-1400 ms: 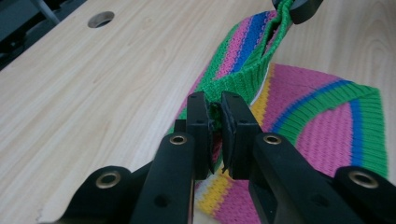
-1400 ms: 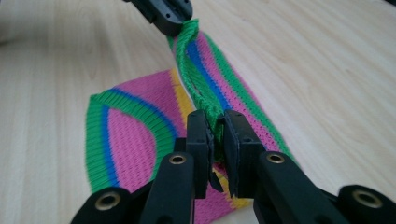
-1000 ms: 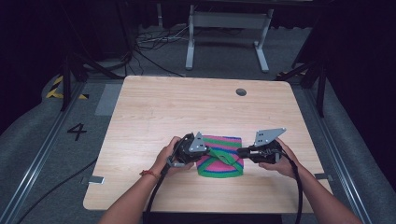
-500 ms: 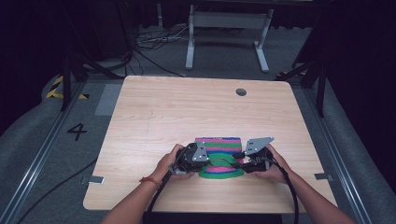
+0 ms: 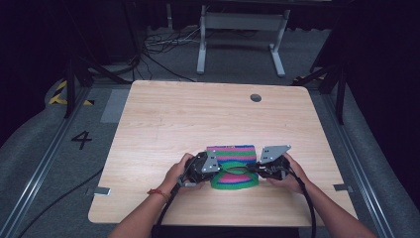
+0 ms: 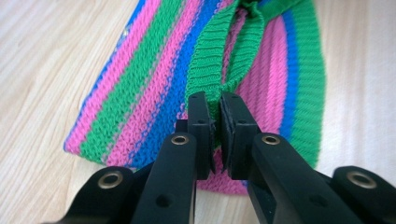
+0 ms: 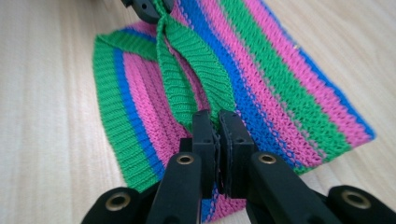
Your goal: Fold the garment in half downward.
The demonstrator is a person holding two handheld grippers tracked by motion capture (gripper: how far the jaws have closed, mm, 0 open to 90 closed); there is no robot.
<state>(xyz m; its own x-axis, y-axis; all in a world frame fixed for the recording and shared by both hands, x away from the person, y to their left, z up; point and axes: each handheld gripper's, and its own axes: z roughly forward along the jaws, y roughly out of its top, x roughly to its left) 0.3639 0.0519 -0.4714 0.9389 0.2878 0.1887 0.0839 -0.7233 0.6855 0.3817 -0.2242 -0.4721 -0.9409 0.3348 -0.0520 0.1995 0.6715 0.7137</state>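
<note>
a pale wooden bench [image 5: 163,129] seen from above, with a person's forearms coming in from the near edge. at the left, the left hand [image 5: 179,172] holds the left claw [image 5: 218,171], its two black jaws pressed together on the green ribbed edge of a striped knitted cloth [image 5: 233,166]. the cloth lies on the near middle of the bench, between the two hands, banded in pink, green and blue; its far part lies flat while the green edge is lifted and stretched between the claws. in the left gripper view the left claw [image 6: 214,122] grips that green band [image 6: 210,56], which runs away over the stripes. at the right, the right hand [image 5: 292,176] holds the right claw [image 5: 250,168], jaws likewise clamped on the green band [image 7: 196,70], seen close in the right gripper view [image 7: 216,135]. a small round hole [image 5: 255,97] sits in the far right of the bench.
</note>
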